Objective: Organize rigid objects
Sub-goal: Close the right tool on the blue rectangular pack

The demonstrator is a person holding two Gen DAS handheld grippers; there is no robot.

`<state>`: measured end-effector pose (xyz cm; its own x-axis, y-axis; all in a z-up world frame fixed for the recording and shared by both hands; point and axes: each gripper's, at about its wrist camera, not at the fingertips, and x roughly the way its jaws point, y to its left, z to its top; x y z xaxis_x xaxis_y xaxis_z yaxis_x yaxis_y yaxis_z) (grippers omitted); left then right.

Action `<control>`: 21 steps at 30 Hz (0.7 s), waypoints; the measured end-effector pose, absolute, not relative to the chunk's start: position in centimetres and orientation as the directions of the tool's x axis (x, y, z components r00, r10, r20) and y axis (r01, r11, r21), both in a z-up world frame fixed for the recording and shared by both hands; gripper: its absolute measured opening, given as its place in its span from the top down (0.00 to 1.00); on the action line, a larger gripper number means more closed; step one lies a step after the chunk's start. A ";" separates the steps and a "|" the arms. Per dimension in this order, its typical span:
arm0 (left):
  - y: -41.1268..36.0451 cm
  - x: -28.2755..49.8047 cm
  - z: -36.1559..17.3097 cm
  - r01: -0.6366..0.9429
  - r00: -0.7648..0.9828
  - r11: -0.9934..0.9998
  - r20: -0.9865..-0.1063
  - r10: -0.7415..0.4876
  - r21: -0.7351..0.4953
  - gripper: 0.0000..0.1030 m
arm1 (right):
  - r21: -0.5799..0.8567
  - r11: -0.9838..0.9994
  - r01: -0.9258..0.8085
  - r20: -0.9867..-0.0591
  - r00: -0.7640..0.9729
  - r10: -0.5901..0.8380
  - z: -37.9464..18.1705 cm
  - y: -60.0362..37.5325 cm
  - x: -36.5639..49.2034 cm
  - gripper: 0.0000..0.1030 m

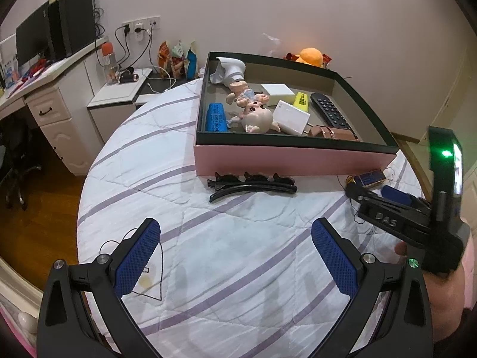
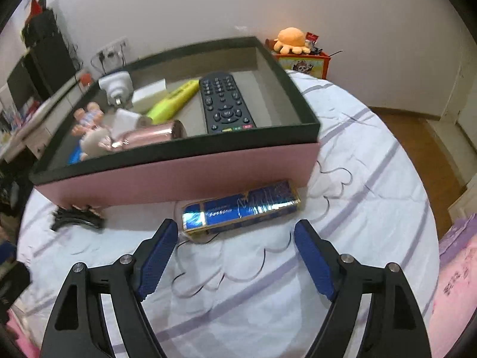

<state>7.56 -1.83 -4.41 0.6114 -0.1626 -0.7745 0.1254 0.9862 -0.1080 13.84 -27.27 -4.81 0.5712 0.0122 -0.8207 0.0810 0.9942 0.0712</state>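
Note:
A pink box with a black rim stands on the white quilted bed. It holds a black remote, a yellow highlighter, a rose-gold cylinder, a doll, white blocks and a blue tube. A shiny blue and gold pack lies on the quilt just in front of the box. My right gripper is open just short of the pack, nothing between its blue pads. A black hair clip lies before the box. My left gripper is open over bare quilt.
A desk with monitors and a white cabinet stand left of the bed. An orange plush sits on a colourful box by the far wall. Wooden floor shows at both sides. A pink cover lies at the right.

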 end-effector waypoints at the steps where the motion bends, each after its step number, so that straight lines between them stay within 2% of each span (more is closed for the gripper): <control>1: -1.9 7.6 -4.4 0.126 0.611 0.986 -0.775 -0.161 -0.105 0.00 | 0.059 0.996 0.066 -0.820 0.572 0.010 -4.9 -27.1 14.1 0.20; 2: -1.9 7.6 -4.4 0.124 0.611 0.987 -0.775 -0.159 -0.104 0.00 | 0.043 0.998 0.045 -0.817 0.576 0.009 -5.0 -26.9 14.2 0.17; 4: -1.8 7.7 -4.6 0.120 0.608 0.987 -0.778 -0.160 -0.109 0.00 | 0.053 0.998 0.035 -0.818 0.575 0.023 -5.1 -26.9 14.5 0.18; 8: -1.9 7.8 -4.8 0.122 0.602 0.986 -0.781 -0.163 -0.112 0.00 | 0.052 0.998 0.031 -0.818 0.575 0.025 -4.9 -27.2 14.2 0.45; 13: -2.6 7.4 -4.6 0.139 0.606 0.985 -0.777 -0.169 -0.106 0.00 | 0.069 0.997 0.038 -0.819 0.573 0.035 -4.8 -27.8 14.0 0.60; 15: -2.6 7.2 -4.5 0.141 0.609 0.985 -0.776 -0.168 -0.102 0.00 | 0.084 0.996 0.038 -0.817 0.575 0.047 -4.7 -27.9 13.9 0.60; 16: -2.5 7.2 -4.5 0.140 0.609 0.985 -0.775 -0.167 -0.103 0.00 | 0.095 0.995 0.037 -0.816 0.576 0.056 -4.7 -28.0 13.8 0.60; 18: -2.2 7.2 -4.4 0.135 0.610 0.985 -0.775 -0.166 -0.105 0.00 | 0.120 0.992 0.032 -0.817 0.571 0.080 -4.6 -28.3 13.7 0.45; 19: -2.1 7.1 -4.4 0.131 0.612 0.986 -0.774 -0.164 -0.106 0.00 | 0.134 0.991 0.021 -0.816 0.570 0.098 -4.6 -28.3 13.6 0.24; 20: -1.9 7.2 -4.4 0.126 0.614 0.986 -0.773 -0.163 -0.108 0.00 | 0.140 0.990 0.017 -0.811 0.576 0.105 -4.5 -28.5 13.2 0.18; 21: -1.8 7.3 -4.4 0.123 0.614 0.986 -0.772 -0.163 -0.110 0.00 | 0.137 0.990 0.024 -0.802 0.589 0.096 -4.3 -28.8 12.8 0.18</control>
<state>7.25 -1.77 -4.38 0.6138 -0.1628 -0.7725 0.1232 0.9863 -0.1099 12.77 -28.79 -4.35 0.5891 0.0965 -0.8022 0.0240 0.9903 0.1367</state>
